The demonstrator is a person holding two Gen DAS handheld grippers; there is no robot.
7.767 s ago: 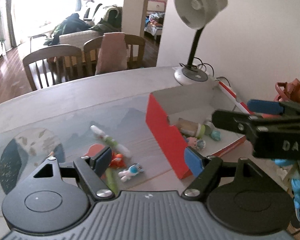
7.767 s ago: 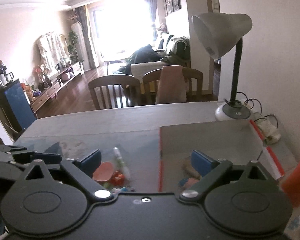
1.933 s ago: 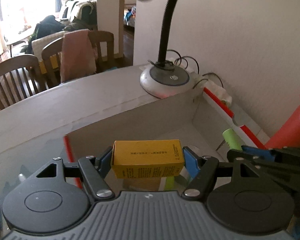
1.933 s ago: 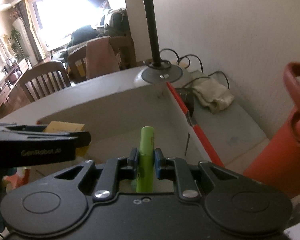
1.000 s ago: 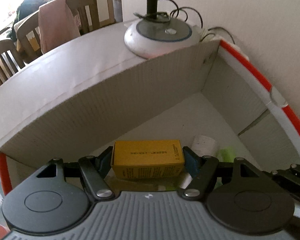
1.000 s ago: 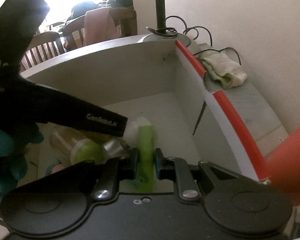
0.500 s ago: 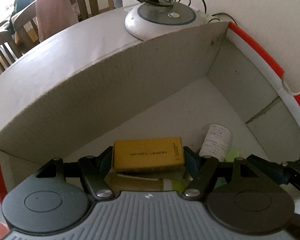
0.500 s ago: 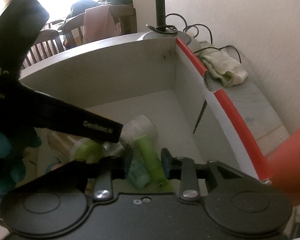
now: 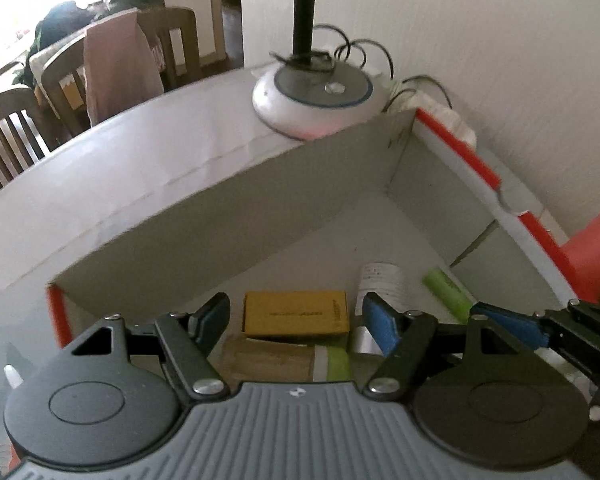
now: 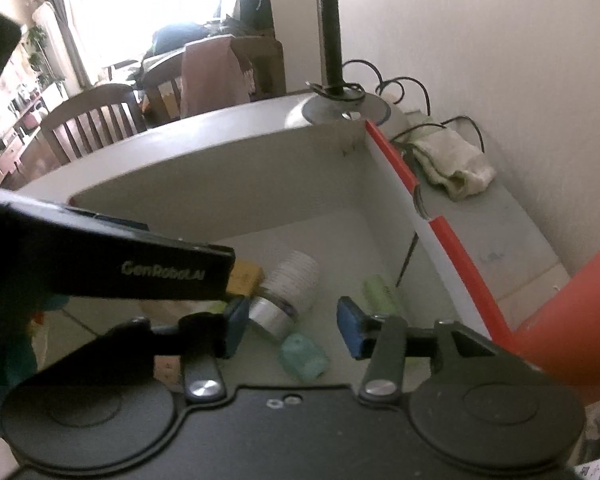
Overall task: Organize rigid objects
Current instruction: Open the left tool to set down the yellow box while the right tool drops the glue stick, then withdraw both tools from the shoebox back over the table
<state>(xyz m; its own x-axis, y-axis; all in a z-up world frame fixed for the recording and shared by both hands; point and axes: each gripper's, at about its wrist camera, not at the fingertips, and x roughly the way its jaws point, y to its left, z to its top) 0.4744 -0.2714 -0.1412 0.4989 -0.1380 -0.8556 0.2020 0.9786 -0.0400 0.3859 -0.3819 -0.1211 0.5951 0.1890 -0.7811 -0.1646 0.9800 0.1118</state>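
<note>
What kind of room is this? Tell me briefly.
Most likely a home dining and living area: wooden dining chairs stand at the table, a desk lamp's base sits on it, and a cabinet lines the far wall.

- one box (image 9: 236,216), grey inside with red edges, on one table (image 9: 112,168).
- inside it: one yellow carton (image 9: 295,314), one green tube (image 9: 446,288), one white roll (image 10: 296,276), one bottle (image 9: 288,362) with a green band, one silver cap (image 10: 272,314), one teal piece (image 10: 303,356).
- two grippers: left (image 9: 294,320) and right (image 10: 290,326), both with jaws apart.
- one lamp base (image 9: 314,96) with its black stem.
- three wooden chairs in the left view, one draped in pink cloth (image 9: 116,64).
- one crumpled rag (image 10: 448,160).
- one orange jug (image 10: 568,312).
</note>
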